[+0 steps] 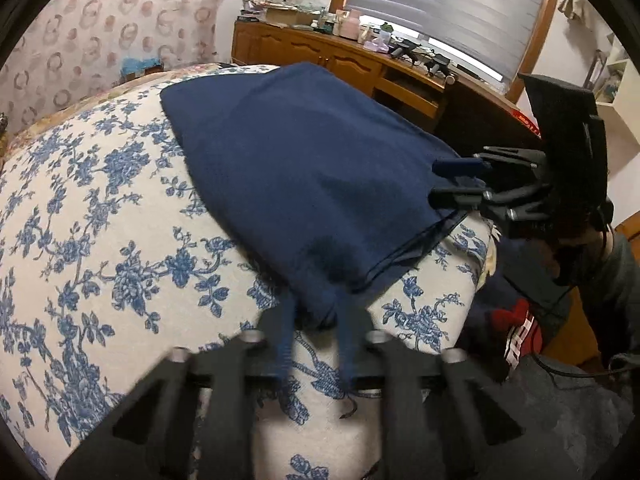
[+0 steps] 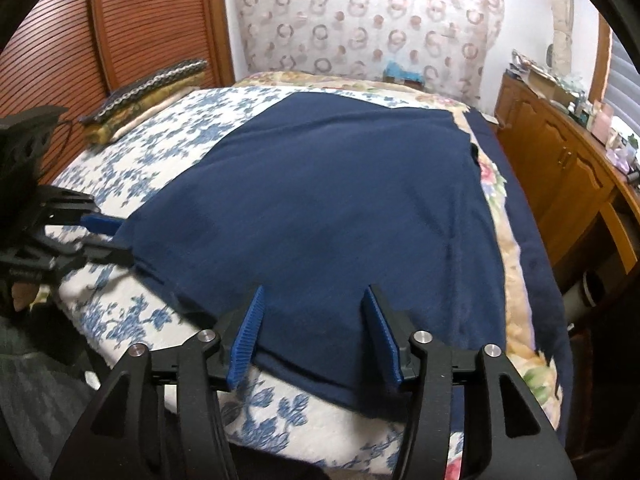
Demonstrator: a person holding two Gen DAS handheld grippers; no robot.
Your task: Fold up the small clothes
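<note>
The left gripper [image 1: 316, 344] points steeply down at the near edge of the bed, and its blue ribbed fingers [image 1: 285, 336] are blurred in its own camera; the right wrist view shows them from the side [image 2: 105, 236], drawn together and clamped on the near left corner of the navy garment [image 2: 320, 208]. The right gripper [image 2: 316, 332] tilts down over the garment's near hem with its jaws apart, one blue pad [image 2: 246, 344] on each side of the cloth, and neither presses on it; seen from the left wrist view, its tips [image 1: 456, 184] sit at the garment's far right edge with fabric between them. The garment lies spread flat on the bedcover [image 2: 132, 148], a soft knit with a matte, faintly fuzzy surface and a folded double hem at the near corner [image 1: 400, 256]. The bedcover is white cotton printed with blue flowers and leaves, laid over a cream floral quilt with a navy border [image 2: 532, 248]. At the head of the bed a stack of folded patterned blankets [image 2: 148, 92] rests against a slatted wooden door. A wooden cabinet [image 1: 320, 52] runs along the window side, its top crowded with small boxes and bottles too small to make out.
</note>
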